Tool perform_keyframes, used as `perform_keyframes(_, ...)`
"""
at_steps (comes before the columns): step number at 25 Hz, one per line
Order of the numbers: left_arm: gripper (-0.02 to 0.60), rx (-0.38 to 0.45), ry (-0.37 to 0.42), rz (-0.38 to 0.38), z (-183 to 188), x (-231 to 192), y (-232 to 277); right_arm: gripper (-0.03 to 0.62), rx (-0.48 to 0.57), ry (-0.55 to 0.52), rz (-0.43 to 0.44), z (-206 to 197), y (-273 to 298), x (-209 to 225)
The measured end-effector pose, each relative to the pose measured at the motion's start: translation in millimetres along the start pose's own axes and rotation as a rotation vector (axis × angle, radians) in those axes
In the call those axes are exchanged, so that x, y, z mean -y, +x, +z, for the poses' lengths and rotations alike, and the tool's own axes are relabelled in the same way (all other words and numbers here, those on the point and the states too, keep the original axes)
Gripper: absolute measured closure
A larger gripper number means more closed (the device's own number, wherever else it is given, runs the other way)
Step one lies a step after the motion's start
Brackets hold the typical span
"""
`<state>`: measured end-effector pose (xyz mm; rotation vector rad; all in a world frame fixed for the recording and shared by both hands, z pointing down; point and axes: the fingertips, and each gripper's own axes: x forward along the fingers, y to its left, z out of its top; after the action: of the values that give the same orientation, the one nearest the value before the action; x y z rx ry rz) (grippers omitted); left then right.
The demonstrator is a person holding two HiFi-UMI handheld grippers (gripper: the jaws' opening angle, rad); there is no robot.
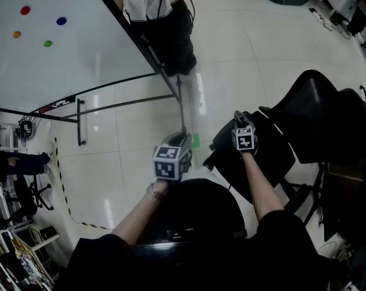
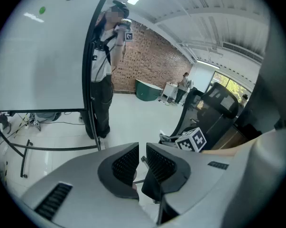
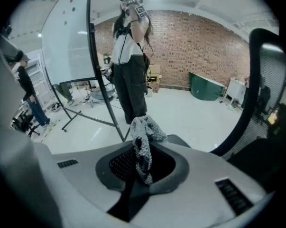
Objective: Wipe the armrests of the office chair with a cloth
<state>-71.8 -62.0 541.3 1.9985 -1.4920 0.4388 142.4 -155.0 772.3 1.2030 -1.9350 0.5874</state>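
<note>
A black office chair [image 1: 274, 156] stands on the right, its mesh back [image 3: 263, 89] rising at the right edge of the right gripper view. My right gripper [image 1: 238, 119] hovers over the chair's near left side and is shut on a grey knitted cloth [image 3: 143, 139], which bunches above the jaws. Just beyond the cloth lies a dark chair pad [image 3: 181, 140]. My left gripper [image 1: 183, 139] is held over the floor left of the chair; in its own view the left gripper [image 2: 142, 153] has its jaws together with nothing between them. The chair [image 2: 214, 110] appears to its right.
A large whiteboard [image 1: 55, 47] on a black wheeled frame [image 1: 79, 123] stands at the left. A person [image 1: 161, 23] with a gripper raised stands behind it. More black chairs [image 1: 352, 132] are at the far right. Shelves and clutter [image 1: 13, 223] fill the lower left.
</note>
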Motion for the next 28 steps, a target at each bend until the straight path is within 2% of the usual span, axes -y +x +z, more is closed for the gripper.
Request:
perform_keyframes(4, 0.526, -0.006, 0.028, -0.032, 6, 7, 7, 0.54, 0.074, -0.089, 0.195, 8, -24, -86)
perform_keyframes(9, 0.526, -0.015, 0.055, -0.084, 12, 19, 20, 0.54, 0.016, -0.124, 0.339, -38, -38, -159)
perform_keyframes(12, 0.526, -0.016, 0.065, -0.105, 12, 27, 29, 0.54, -0.008, -0.169, 0.376, -60, -45, -178)
perform_keyframes(15, 0.526, -0.014, 0.063, -0.103, 12, 28, 30, 0.54, 0.043, -0.131, 0.403, -53, -57, -165)
perform_keyframes(17, 0.526, -0.01, 0.057, -0.091, 14, 23, 28, 0.542, 0.135, -0.073, 0.363, -23, -69, -129)
perform_keyframes(19, 0.526, -0.007, 0.046, -0.076, 14, 13, 25, 0.542, 0.189, 0.0, 0.252, 4, -69, -72)
perform_keyframes(21, 0.526, -0.006, 0.036, -0.061, 14, 1, 21, 0.542, 0.156, 0.045, 0.106, 14, -55, -10)
perform_keyframes(23, 0.526, -0.003, 0.03, -0.051, 14, -7, 20, 0.54, 0.07, 0.01, -0.02, 14, -39, 35)
perform_keyframes(25, 0.526, -0.003, 0.026, -0.047, 13, -10, 19, 0.54, -0.006, -0.057, -0.073, 9, -30, 48)
perform_keyframes(28, 0.526, -0.007, 0.02, -0.047, 12, -14, 18, 0.54, -0.048, -0.093, -0.071, -13, -25, 25)
